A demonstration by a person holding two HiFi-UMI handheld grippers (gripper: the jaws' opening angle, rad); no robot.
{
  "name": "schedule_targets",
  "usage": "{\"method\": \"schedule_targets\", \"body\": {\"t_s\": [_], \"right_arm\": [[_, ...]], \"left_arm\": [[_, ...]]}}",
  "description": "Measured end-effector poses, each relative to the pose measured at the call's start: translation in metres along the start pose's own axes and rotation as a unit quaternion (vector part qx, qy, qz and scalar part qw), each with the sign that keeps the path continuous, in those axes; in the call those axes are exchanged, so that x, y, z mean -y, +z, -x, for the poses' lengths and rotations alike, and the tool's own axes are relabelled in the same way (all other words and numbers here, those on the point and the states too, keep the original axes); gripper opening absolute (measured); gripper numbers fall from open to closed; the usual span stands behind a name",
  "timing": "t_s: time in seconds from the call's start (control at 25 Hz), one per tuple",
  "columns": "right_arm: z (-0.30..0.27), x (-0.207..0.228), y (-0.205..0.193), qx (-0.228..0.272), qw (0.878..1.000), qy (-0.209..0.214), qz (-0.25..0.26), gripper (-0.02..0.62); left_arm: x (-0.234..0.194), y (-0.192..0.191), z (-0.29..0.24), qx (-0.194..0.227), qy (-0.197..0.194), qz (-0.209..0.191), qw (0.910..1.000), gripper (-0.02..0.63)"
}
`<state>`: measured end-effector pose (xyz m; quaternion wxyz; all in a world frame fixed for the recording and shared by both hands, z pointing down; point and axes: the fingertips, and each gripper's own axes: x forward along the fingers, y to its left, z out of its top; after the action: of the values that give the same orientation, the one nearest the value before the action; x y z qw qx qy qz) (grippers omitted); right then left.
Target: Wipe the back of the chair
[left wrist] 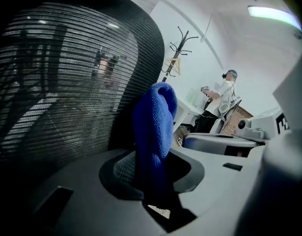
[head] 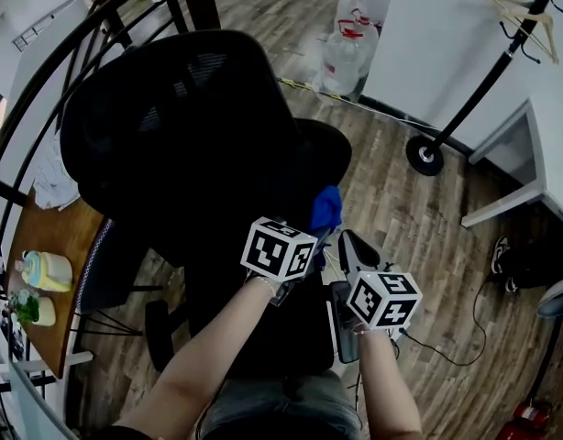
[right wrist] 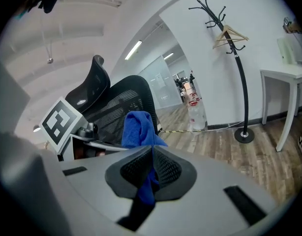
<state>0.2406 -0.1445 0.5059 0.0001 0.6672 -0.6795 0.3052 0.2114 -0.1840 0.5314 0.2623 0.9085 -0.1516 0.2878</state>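
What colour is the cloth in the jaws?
Blue. The cloth shows best in the left gripper view.

chair (head: 171, 126): black, fine striped mesh
cloth (head: 326, 211): bright blue
cubes (head: 278, 248): black-and-white squares
floor (head: 401, 200): brown wood planks

Wood-plank floor (head: 391, 218), white walls (head: 428, 35), black coat stand (head: 425, 155) with a wooden hanger (head: 520, 14) by a white table (head: 549, 126), water bottles (head: 341, 58) near the wall, wooden side table (head: 66, 236) at left, ceiling strip light (left wrist: 271, 13).
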Motion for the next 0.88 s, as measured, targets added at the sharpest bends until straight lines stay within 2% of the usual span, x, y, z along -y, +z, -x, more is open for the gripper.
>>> {"method": "schedule_targets", "body": {"t_s": [0.4, 0.88], "right_arm": [[-0.027, -0.036, -0.009, -0.026, 0.999, 0.038, 0.014, 0.029], [-0.06, -0.106, -0.014, -0.048, 0.993, 0.094, 0.047, 0.029]], "left_arm": [[-0.043, -0.003, 0.03, 0.028, 0.041, 0.042, 0.9979, 0.11], [-0.092, -0.013, 0.089, 0.074, 0.077, 0.087, 0.9905, 0.11]]}}
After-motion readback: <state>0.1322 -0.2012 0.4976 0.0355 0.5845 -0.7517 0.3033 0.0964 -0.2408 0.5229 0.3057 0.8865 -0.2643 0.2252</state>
